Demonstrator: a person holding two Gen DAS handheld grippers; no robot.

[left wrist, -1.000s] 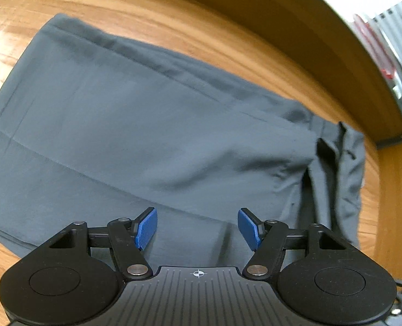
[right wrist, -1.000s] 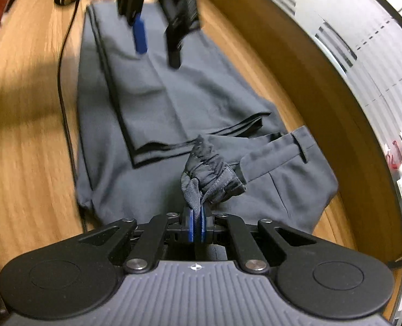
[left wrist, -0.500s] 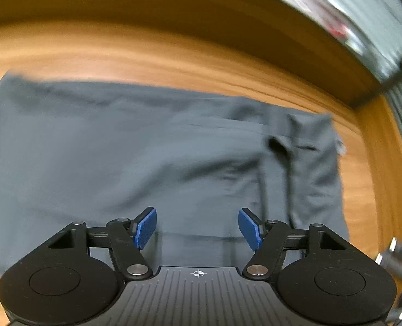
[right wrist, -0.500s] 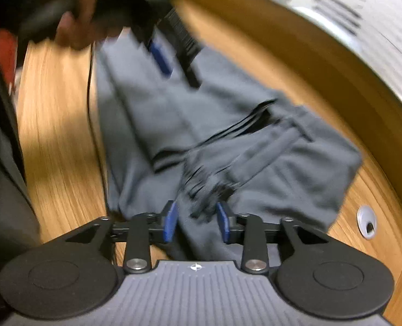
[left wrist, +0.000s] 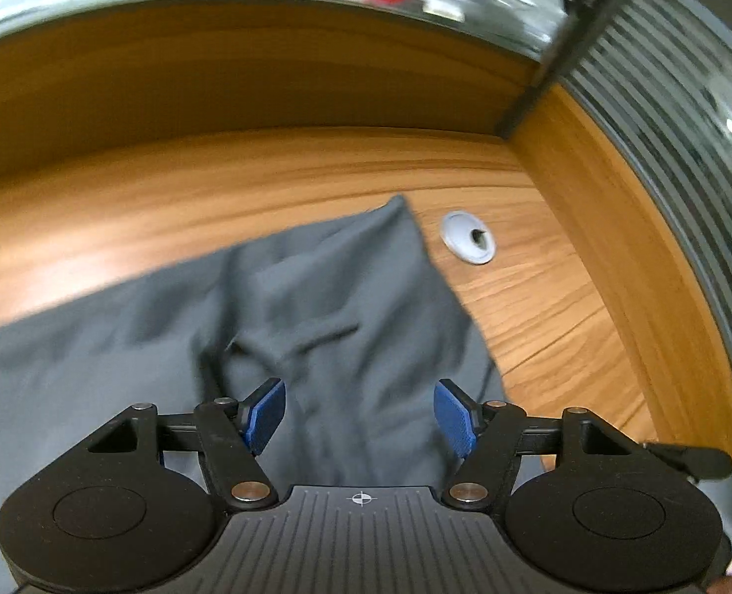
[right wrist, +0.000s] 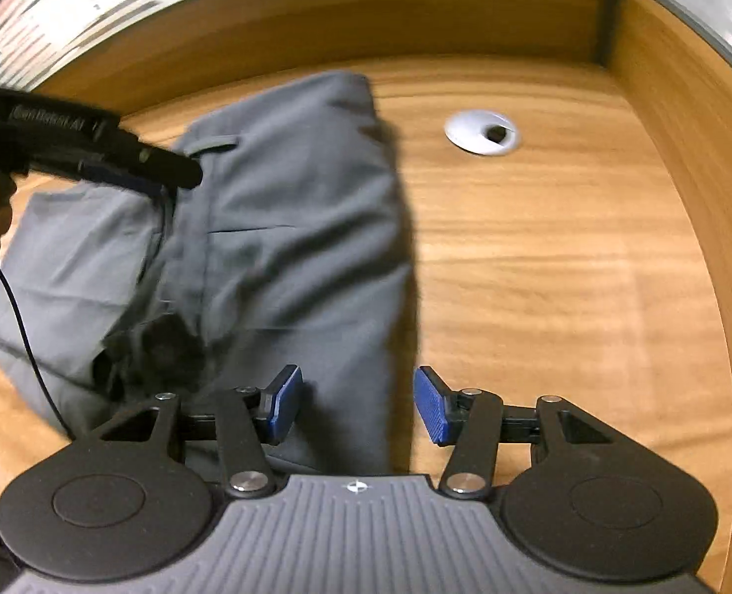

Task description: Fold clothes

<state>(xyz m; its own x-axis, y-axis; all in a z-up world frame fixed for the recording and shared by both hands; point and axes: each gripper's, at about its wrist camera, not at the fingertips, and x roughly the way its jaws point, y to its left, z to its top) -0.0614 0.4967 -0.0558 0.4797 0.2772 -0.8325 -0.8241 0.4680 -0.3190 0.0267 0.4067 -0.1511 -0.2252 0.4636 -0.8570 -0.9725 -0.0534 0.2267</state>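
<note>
Blue-padded right claw: jaws have just been opening and are now standing apart, nothing pressed between the pads; the right edge of the grey trousers is lying in the gap at the lower middle of the right wrist view, loose.

Left claw: jaws standing wide apart, pads clear of the cloth, hovering over the waist end of the trousers at the lower centre of the left wrist view. In the right wrist view the same claw is reaching in from the upper left, over the belt-loop area.

Grey trousers: lying partly folded on the wooden surface, filling the left and centre of the right wrist view; a dark bunched patch of fabric is showing at the lower left, just above the claw body. Both views are blurred, so fine creases cannot be read.

Cable grommet: sitting in the surface at the upper right, just beside the trousers' top corner.

Handling note, as a judgement: the step in hand is looking like re-gripping for the next fold.
- Each claw is wanting a bite on a full edge, all layers together.
- The bunched patch is needing flattening first.
- Both claws are best lifting level and together, so the fold is landing square.
- The black cable at the left is best kept off the cloth.
</note>
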